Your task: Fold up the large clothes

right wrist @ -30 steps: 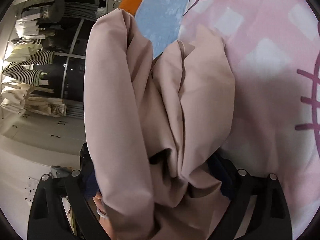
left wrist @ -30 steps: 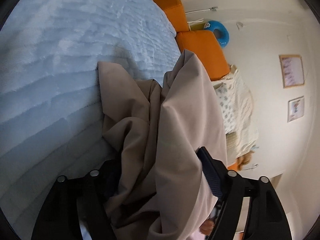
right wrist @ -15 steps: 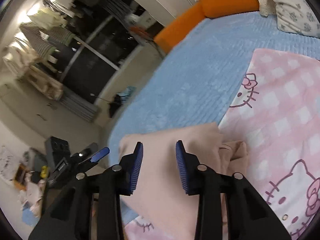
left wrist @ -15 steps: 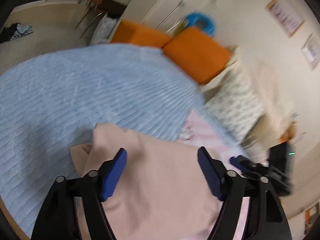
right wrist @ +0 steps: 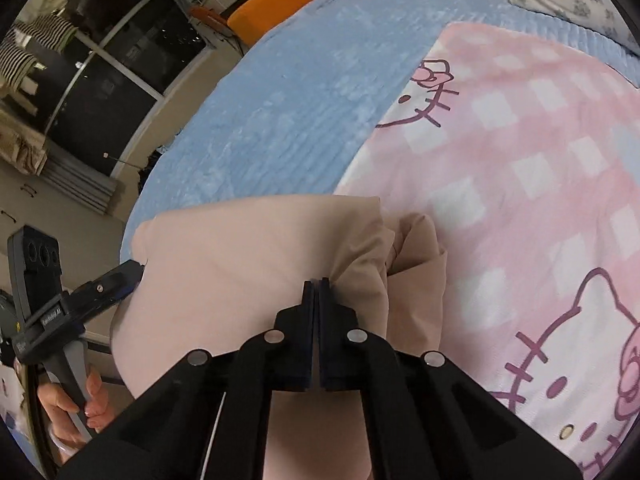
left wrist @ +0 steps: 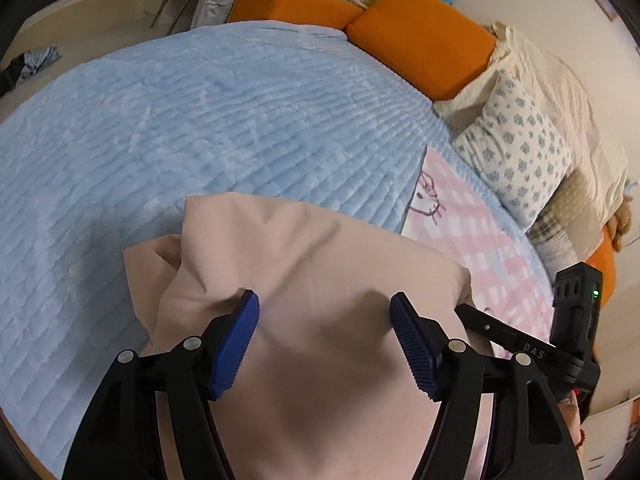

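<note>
1. The right gripper (right wrist: 318, 280) is squeezing shut, its jaws pinching a fold of the beige cloth (right wrist: 248, 248).
2. The left gripper (left wrist: 324, 308) is standing apart over the cloth, not pinching it.
3. The cloth is lying on the blue blanket (left wrist: 200, 120) and pink sheet (right wrist: 520, 140).
4. Only the left view is showing the orange cushions (left wrist: 420, 40).

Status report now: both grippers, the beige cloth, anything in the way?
Left gripper open above beige cloth. Right gripper just closed, shut, pads empty, tips at a fold. Cloth bunched on blue blanket and pink sheet. Nothing in the way.
</note>
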Tool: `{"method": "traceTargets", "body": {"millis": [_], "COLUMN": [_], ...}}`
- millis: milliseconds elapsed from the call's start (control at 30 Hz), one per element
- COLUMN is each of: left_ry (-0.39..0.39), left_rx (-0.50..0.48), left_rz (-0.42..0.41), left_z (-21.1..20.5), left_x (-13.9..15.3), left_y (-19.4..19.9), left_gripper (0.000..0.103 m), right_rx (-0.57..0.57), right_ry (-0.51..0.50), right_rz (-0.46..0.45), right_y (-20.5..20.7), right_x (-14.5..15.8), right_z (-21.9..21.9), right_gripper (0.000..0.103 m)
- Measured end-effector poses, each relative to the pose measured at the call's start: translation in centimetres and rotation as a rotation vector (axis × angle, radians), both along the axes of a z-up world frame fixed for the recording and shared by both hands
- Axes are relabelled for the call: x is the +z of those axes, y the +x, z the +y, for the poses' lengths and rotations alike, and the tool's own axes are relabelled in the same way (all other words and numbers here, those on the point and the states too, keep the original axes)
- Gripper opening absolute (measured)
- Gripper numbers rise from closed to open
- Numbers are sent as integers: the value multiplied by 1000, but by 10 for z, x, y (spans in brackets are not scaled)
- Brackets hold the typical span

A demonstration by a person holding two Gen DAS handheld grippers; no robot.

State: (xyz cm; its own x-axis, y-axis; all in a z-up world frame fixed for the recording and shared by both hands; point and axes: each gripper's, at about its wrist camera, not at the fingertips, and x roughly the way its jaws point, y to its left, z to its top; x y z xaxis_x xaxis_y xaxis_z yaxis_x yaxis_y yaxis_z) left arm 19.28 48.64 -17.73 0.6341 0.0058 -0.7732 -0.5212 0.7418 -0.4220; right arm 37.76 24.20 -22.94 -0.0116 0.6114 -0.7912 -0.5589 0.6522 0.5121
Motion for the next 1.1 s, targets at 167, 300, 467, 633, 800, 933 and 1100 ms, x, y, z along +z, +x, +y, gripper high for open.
{"method": "traceTargets", "body": {"millis": [167, 300, 467, 633, 800, 933, 1100], "left_ry": [74, 233, 482, 701, 603, 587, 635], "left_rx": [49, 94, 149, 179, 158, 237, 288], "left_rz": [-12, -51, -187, -176, -162, -182, -165], "left_z": [-11, -49, -140, -207, -215, -215, -217], "left_x": [-1, 33, 65, 64, 52, 37, 26], "left_y": [-1, -23, -79, -111, -125, -147, -157], "left_gripper": [72, 75, 100, 100, 100, 100, 100], "right_rx": [30, 94, 38, 12, 3, -1, -31], "right_ry": [-27, 47, 177, 165, 150, 117, 116], "right_rz": [-146, -316, -477, -645, -696, -757, -750], "right_y": [-24, -66, -131, -188, -217, -233, -234], "right_x": [15, 66, 110, 110, 91, 73, 55], "right_z": [-1, -25, -85, -121, -135, -141, -146], "right_gripper": [9, 66, 98, 98, 98, 98, 98]}}
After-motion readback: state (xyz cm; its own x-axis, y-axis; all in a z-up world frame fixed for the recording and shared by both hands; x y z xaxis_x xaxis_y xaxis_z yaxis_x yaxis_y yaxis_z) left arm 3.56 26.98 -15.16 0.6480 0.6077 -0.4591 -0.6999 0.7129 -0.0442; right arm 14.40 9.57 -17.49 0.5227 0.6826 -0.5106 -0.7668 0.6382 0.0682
